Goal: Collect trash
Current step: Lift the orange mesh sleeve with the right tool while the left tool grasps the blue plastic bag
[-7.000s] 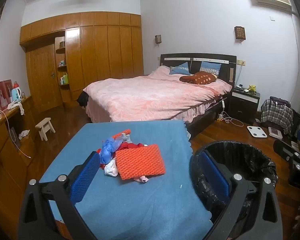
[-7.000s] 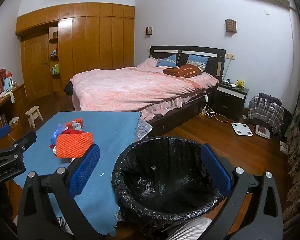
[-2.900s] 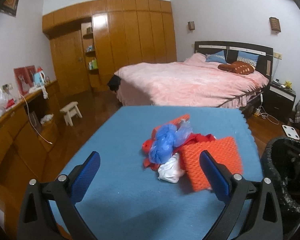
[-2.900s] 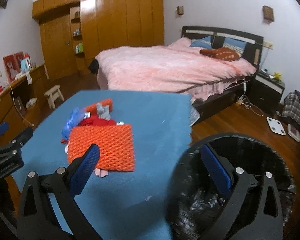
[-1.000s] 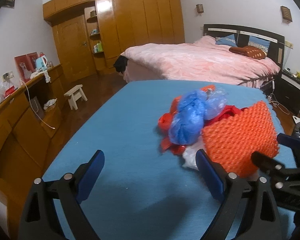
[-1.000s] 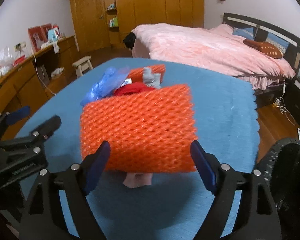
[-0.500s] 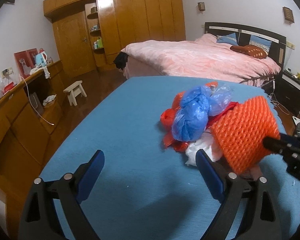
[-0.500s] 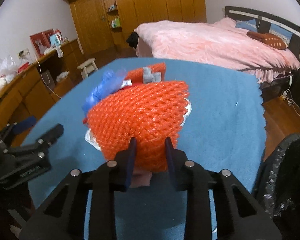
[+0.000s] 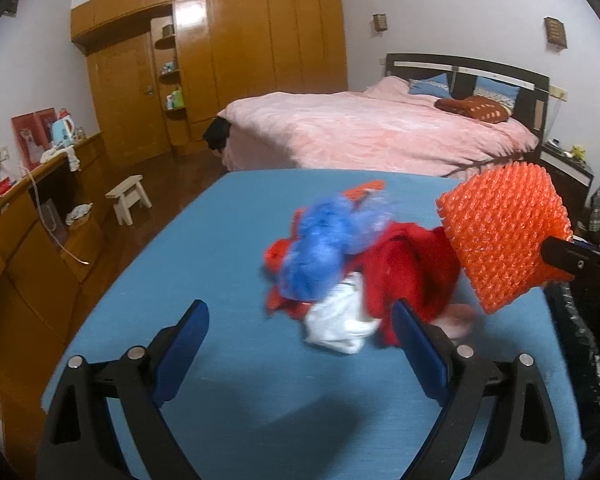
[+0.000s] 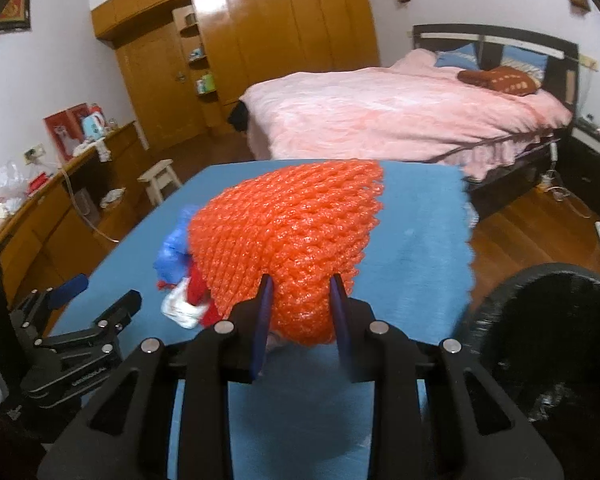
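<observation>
Right gripper: jaws clamped on one corner of the orange foam net, lifted clear of the blue counter with most of its bulk hanging forward, unsupported. Left gripper: jaws wide apart, empty, hovering low over the counter with the rest of the trash pile just ahead, toward 12 o'clock.

Black-lined bin at about 4 o'clock from the held net in the right wrist view, beside the counter edge, mouth open.

Likely trouble from here:
- Shallow corner pinch on soft, springy mesh; a quick swing toward the bin, and a probable slip out before the rim.
- Net wide and stiff-looking; possible catch on the bin rim or liner, then a hang-up half in, half out, or a drop onto the wooden floor.
- Loose mesh possibly snagged on the red scrap or the blue plastic bag beneath; risk of dragging pieces off the counter.
- Both grippers close together over the pile; a sideways move, and a likely knock between them.
- White wrapper and pink bit light, near the pile's edge, easily scattered by a passing sweep.
</observation>
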Available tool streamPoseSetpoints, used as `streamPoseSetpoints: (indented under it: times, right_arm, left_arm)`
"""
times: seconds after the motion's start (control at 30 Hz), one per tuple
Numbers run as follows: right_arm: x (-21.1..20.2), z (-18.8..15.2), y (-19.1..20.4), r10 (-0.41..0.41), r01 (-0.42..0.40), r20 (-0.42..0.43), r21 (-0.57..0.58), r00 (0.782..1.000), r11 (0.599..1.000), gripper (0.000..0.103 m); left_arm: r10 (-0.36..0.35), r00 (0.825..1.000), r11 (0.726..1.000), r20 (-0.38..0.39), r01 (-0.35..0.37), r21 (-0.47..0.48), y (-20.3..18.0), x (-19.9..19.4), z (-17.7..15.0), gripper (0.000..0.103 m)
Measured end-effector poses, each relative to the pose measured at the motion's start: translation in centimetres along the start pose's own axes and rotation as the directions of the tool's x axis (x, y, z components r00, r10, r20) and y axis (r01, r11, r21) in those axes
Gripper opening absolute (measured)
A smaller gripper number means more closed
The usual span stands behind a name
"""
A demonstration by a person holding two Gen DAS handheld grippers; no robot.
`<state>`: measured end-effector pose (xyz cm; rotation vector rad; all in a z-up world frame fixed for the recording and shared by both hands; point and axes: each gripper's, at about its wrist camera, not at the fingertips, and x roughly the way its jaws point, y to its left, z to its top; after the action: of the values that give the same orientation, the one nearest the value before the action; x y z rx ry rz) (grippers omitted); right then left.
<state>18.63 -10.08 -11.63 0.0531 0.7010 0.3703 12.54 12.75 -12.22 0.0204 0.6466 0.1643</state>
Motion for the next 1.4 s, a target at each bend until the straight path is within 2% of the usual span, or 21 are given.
streamPoseSetpoints:
  times: [0.2, 0.27, 0.6, 0.63, 0.8, 0.93, 1.2, 1.27, 1.33, 1.4]
  right_arm:
    - [-0.5, -1.3, -2.5, -0.052, 0.053, -0.021, 0.049, 0.998, 0.997, 0.028]
    - [-0.5, -1.7, -3.0, -0.061, 0.062, -0.025, 0.06, 0.998, 0.996, 0.028]
    - [0.1, -1.4, -4.0, -0.086, 0.088, -0.029, 0.085, 0.996, 0.992, 0.028]
    - [0.2, -1.3, -4.0, -0.086, 0.088, -0.03, 0.085, 0.996, 0.993, 0.028]
    - [0.7, -0.7, -3.5, -0.07, 0.071, -0.023, 0.08, 0.997, 0.994, 0.028]
    - [1.7, -0.1, -2.9, -0.057, 0.059, -0.021, 0.071, 0.998, 0.996, 0.028]
    - [3.1, 0.7, -2.1, -0.059, 0.06, -0.032, 0.048, 0.998, 0.997, 0.028]
    - [3.3, 0.7, -2.1, -0.061, 0.063, -0.036, 0.042, 0.997, 0.997, 0.028]
    - [3.3, 0.7, -2.1, -0.059, 0.061, -0.037, 0.045, 0.998, 0.997, 0.028]
    - [3.2, 0.9, -2.3, -0.056, 0.057, -0.036, 0.05, 0.998, 0.997, 0.028]
  left_arm:
    - [-0.048, 0.999, 0.998, -0.009, 0.049, 0.041, -3.2, 0.6, -0.2, 0.082]
    - [-0.056, 0.998, 0.997, -0.011, 0.057, 0.043, -3.7, 0.9, -0.1, 0.077]
    - [-0.088, 0.996, 0.995, 0.003, 0.088, 0.036, -5.8, 2.7, 1.4, 0.067]
    - [-0.079, 0.997, 0.996, 0.005, 0.079, 0.037, -5.8, 2.8, 1.6, 0.064]
    - [0.001, 0.999, 1.0, 0.036, -0.002, 0.016, -4.0, 3.1, 2.3, 0.063]
    - [0.047, 0.999, 0.999, 0.012, -0.047, -0.008, -1.8, 4.6, 2.5, 0.063]
    - [0.029, 0.998, 0.999, -0.056, -0.03, -0.021, -0.4, 8.4, 2.3, 0.063]
    - [0.007, 0.998, 1.0, -0.068, -0.008, -0.02, -0.2, 8.9, 2.2, 0.044]
    - [-0.043, 0.996, 0.999, -0.075, 0.04, -0.034, 0.1, 8.9, 2.0, 0.034]
    - [-0.048, 0.997, 0.998, -0.068, 0.046, -0.036, 0.2, 8.7, 2.1, 0.03]
